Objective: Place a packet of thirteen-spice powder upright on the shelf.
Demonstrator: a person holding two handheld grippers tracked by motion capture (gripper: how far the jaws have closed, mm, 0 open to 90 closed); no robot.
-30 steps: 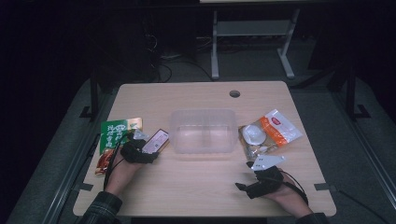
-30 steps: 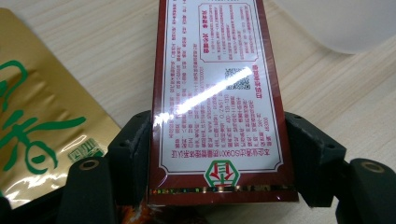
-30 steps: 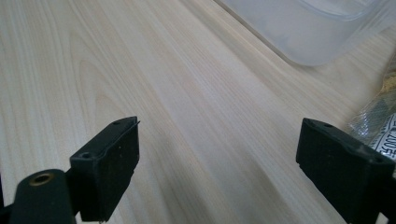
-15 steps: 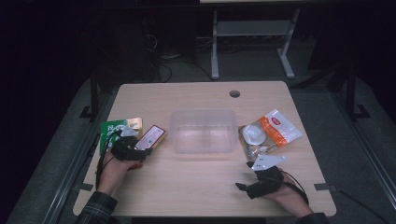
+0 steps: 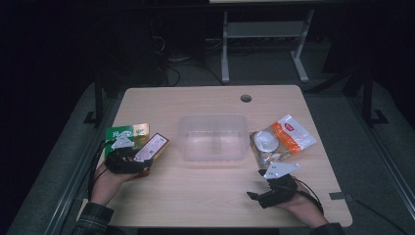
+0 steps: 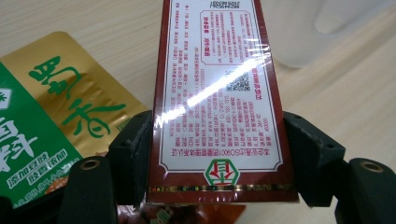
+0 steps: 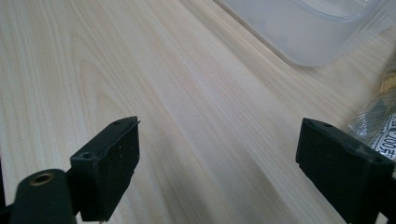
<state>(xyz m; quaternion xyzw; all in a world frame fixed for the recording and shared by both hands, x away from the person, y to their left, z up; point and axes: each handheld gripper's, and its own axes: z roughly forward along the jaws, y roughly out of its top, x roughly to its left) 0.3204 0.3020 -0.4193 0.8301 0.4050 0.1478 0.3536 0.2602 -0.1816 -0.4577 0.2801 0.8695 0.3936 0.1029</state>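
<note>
In the left gripper view, the red packet runs off the top edge, and its fine print is too small to read. The green and gold pouch is cut off at the left edge. In the high view, what the clear bags on the right hold is too small to tell.

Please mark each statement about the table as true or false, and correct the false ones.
1. The left gripper is shut on the red-bordered packet. True.
2. The right gripper holds a snack bag. False: its jaws stand open over bare table.
3. The clear plastic container is empty. True.
4. The green and gold packet lies inside the container. False: it lies on the table beside the left gripper.
</note>
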